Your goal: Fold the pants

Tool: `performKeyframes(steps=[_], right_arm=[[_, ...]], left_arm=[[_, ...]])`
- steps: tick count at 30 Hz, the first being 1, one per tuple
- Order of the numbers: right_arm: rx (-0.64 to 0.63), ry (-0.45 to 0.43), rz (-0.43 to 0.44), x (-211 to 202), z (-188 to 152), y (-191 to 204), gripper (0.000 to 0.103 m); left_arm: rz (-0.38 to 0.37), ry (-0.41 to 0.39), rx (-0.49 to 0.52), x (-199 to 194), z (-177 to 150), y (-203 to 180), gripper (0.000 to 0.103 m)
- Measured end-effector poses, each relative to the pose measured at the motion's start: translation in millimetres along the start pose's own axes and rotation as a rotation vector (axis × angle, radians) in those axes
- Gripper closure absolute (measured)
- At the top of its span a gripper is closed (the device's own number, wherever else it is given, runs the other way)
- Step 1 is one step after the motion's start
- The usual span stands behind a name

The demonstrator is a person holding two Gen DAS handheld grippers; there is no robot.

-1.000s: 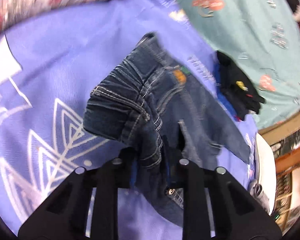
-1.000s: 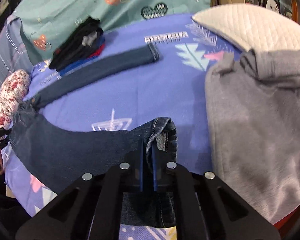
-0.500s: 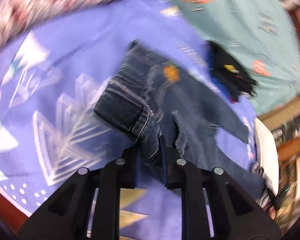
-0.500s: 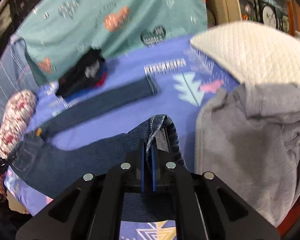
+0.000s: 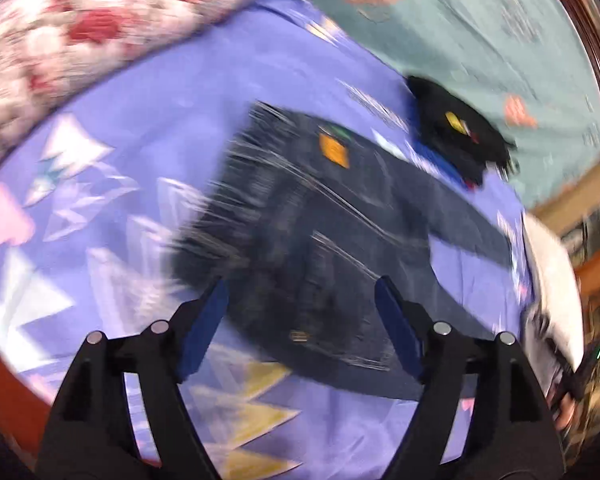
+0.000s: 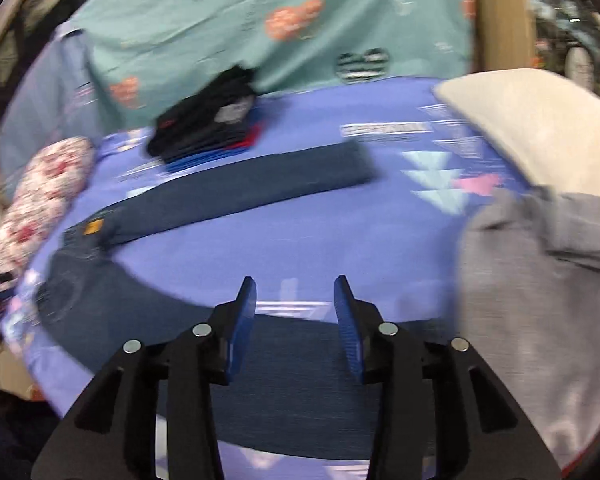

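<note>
Dark blue jeans [image 5: 308, 216] lie spread flat on the purple patterned bedsheet [image 5: 172, 92], waist end nearest in the left wrist view, with an orange patch [image 5: 333, 151] near the waistband. My left gripper [image 5: 302, 292] is open and empty just above the waist. In the right wrist view the jeans [image 6: 236, 192] show both legs spread apart in a V. My right gripper [image 6: 295, 292] is open and empty above the near leg's hem [image 6: 300, 360]. Both views are motion-blurred.
A stack of folded dark clothes [image 6: 208, 120] sits at the back of the bed, also in the left wrist view [image 5: 456, 132]. A grey garment [image 6: 540, 280] and a white quilted pillow [image 6: 532, 128] lie right. A floral pillow [image 5: 92, 28] lies left. A teal sheet [image 6: 260, 20] hangs behind.
Both grippers opened and let go of the jeans. The waist and the leg hem dropped flat onto the sheet, and both grippers pulled back a little.
</note>
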State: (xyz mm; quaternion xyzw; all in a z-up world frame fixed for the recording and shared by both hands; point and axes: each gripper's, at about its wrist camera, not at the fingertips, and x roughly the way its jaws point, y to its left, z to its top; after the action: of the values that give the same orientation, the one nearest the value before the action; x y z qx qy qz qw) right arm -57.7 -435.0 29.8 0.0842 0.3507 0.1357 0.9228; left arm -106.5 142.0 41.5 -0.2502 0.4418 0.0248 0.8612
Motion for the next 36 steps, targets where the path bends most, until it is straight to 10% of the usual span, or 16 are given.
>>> performKeyframes(steps=[8, 16, 23, 36], right_arm=[[0.036, 0.313, 0.043, 90, -37, 9, 0.059], [-0.009, 0.184, 0.063, 64, 5, 21, 0.058], [-0.012, 0.237, 0.048, 102, 13, 46, 0.058], [-0.015, 0.300, 0.035, 139, 17, 61, 0.058]], left_arm=[[0.034, 0.118, 0.054, 51, -15, 8, 0.027], [0.057, -0.016, 0.120, 18, 80, 18, 0.010], [0.012, 0.160, 0.082, 112, 173, 45, 0.011], [-0.226, 0.264, 0.137, 140, 190, 26, 0.021]])
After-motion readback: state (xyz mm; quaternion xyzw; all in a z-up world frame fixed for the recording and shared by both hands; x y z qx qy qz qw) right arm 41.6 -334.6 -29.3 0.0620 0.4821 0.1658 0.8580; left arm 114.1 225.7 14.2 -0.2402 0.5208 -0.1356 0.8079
